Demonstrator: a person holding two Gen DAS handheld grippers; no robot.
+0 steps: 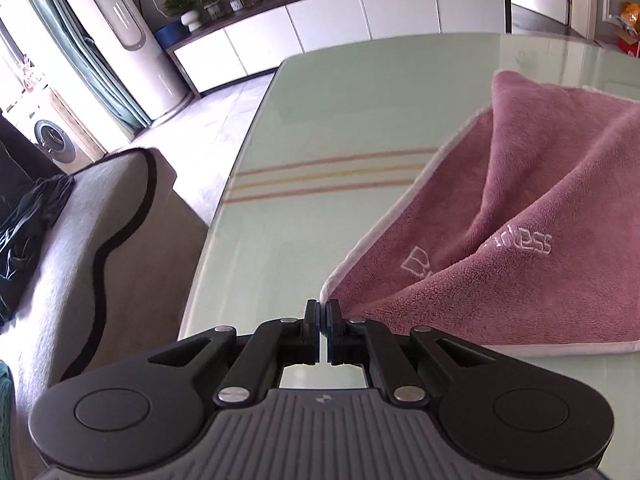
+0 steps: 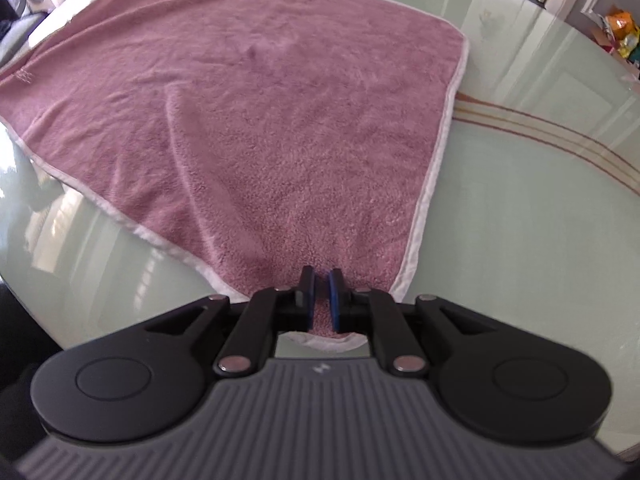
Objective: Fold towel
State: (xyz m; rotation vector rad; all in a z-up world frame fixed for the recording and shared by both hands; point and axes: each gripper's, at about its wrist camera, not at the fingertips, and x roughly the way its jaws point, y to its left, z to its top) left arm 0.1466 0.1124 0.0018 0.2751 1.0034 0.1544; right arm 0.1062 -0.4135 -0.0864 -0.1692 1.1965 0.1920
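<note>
Dusty-pink plush towel with a pale satin border and white embroidered lettering (image 1: 520, 208), lying on the pale green glass-topped desk (image 1: 320, 120). In the left wrist view the cloth rises in a tent-like ridge ahead and to the right of the jaws, its bordered corner drawn to the jaw tips. The left gripper (image 1: 322, 312), black with blue pads, is pitched steeply downward over the desk's near edge; its jaws are clenched on that corner, pads pressed together with the border pinched between them.

In the right wrist view the towel (image 2: 248, 112) spreads mostly flat ahead and to the left of the jaws, with a shallow crease running away from them toward the far left. The right gripper (image 2: 321, 280) also points steeply down; its jaws grasp a bordered corner, the pads set slightly apart with plush cloth filling the gap and the hem curling beneath them.

Beyond the left jaws: orange and pink stripes (image 1: 332, 176) under the glass, a grey upholstered seat (image 1: 100, 232) beside the desk, and a white sideboard with a dark top (image 1: 340, 20) along the far wall.
</note>
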